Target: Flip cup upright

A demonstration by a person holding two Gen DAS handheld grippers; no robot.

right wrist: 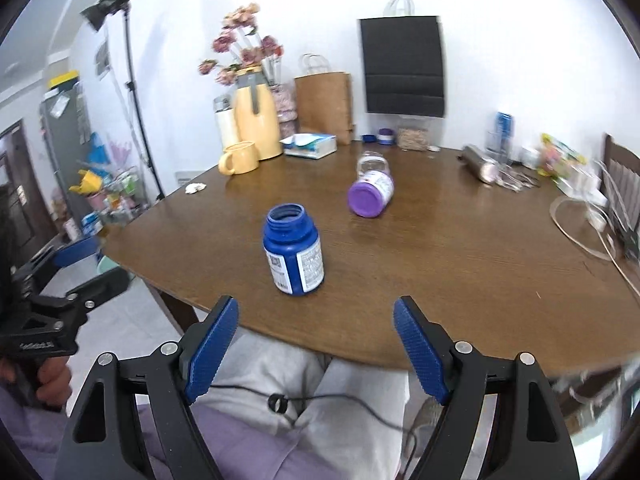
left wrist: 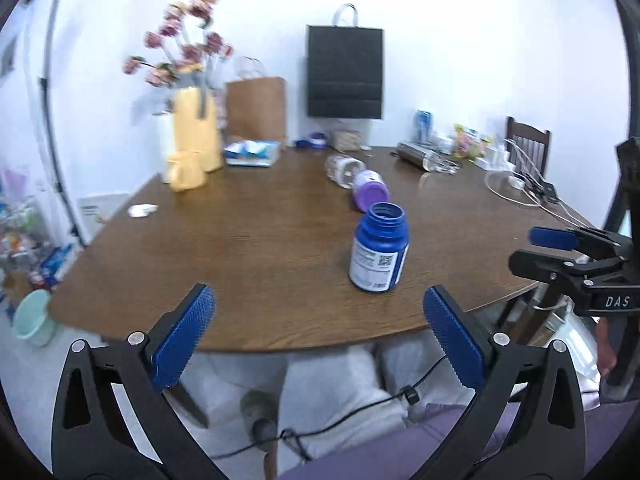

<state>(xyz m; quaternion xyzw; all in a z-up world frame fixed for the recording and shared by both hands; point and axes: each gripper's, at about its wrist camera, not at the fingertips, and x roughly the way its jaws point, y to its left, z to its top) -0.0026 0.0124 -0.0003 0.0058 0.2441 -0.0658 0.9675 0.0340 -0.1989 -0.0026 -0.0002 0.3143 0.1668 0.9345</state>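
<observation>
A blue bottle (left wrist: pixel 379 248) with a white label stands upright and open-mouthed near the front edge of the brown table (left wrist: pixel 248 248); it also shows in the right wrist view (right wrist: pixel 293 249). Behind it a purple-based jar (left wrist: pixel 370 191) lies on its side, seen also in the right wrist view (right wrist: pixel 370 193). A clear jar (left wrist: pixel 343 166) lies on its side further back. My left gripper (left wrist: pixel 319 338) is open and empty, off the table's front edge. My right gripper (right wrist: pixel 316 350) is open and empty, just in front of the blue bottle.
A yellow mug (right wrist: pixel 239 157) and yellow thermos (right wrist: pixel 256 116) with flowers stand at the back left. A tissue box (right wrist: pixel 311 145), brown bag (right wrist: pixel 323 102) and black bag (right wrist: pixel 403 65) are at the back. Cables (right wrist: pixel 588 224) and a metal flask (right wrist: pixel 480 168) lie at the right.
</observation>
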